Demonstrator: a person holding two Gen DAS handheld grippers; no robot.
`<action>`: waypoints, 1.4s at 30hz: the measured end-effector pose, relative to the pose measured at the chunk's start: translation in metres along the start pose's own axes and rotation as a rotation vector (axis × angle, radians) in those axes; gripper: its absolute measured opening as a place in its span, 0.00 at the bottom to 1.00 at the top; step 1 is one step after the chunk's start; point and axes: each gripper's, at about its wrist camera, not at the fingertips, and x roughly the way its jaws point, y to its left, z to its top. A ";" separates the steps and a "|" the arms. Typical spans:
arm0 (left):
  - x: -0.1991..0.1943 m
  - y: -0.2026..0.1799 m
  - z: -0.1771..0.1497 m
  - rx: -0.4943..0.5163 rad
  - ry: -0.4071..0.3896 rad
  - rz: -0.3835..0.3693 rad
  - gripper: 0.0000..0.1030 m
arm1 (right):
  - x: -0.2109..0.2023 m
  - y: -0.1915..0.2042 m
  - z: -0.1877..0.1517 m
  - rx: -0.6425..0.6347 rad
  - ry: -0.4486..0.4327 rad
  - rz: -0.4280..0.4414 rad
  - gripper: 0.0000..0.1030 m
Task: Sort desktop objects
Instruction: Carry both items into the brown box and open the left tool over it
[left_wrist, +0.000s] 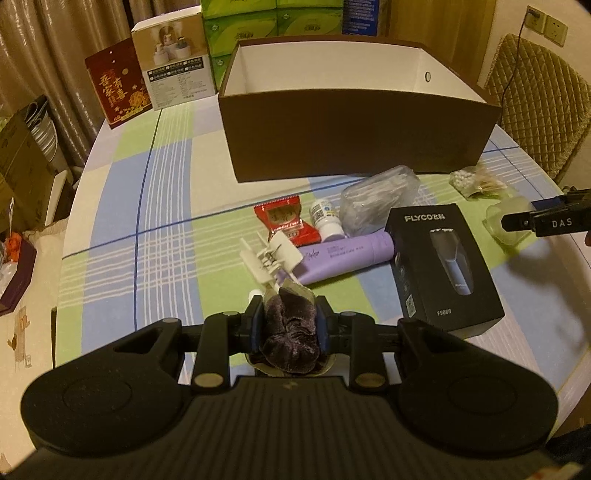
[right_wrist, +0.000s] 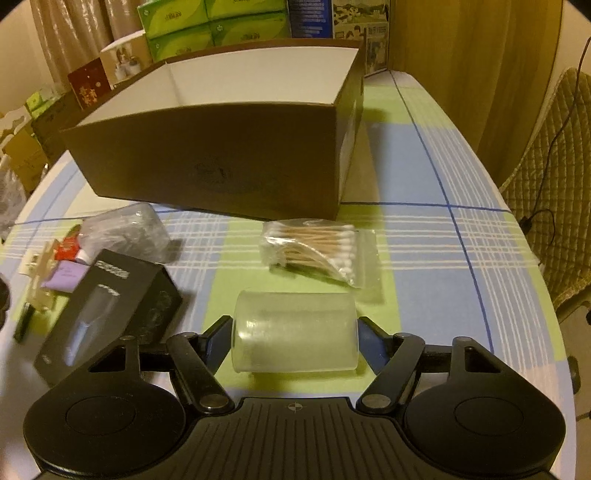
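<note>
My left gripper (left_wrist: 289, 325) is shut on a dark purple velvet scrunchie (left_wrist: 290, 341), low over the table's near side. My right gripper (right_wrist: 295, 332) has its jaws wide around a frosted plastic cup (right_wrist: 295, 330) lying on its side; whether the fingers press it I cannot tell. The open brown box (left_wrist: 354, 136) with a white inside stands at the back; it also shows in the right wrist view (right_wrist: 221, 162). On the checked cloth lie a black shaver box (left_wrist: 443, 266), a purple tube (left_wrist: 347, 256), a white clip (left_wrist: 267, 260), a red packet (left_wrist: 288, 221), a small white bottle (left_wrist: 327, 219) and a bag of cotton swabs (right_wrist: 314, 249).
A clear plastic bag (left_wrist: 376, 201) lies by the bottle. A red card box (left_wrist: 116, 85), a product box (left_wrist: 171, 64) and green tissue packs (left_wrist: 251, 29) stand behind the brown box. A quilted chair (left_wrist: 539, 107) is at the right. Cardboard boxes (left_wrist: 26, 162) stand beyond the table's left edge.
</note>
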 end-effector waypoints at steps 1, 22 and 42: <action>-0.001 0.000 0.002 0.003 -0.004 -0.003 0.24 | -0.003 0.002 0.001 0.002 -0.004 0.003 0.67; 0.012 0.002 0.154 0.139 -0.195 -0.076 0.24 | -0.046 0.038 0.130 -0.066 -0.176 0.132 0.67; 0.169 0.004 0.275 0.143 -0.039 -0.068 0.24 | 0.086 0.006 0.244 0.030 -0.065 0.006 0.67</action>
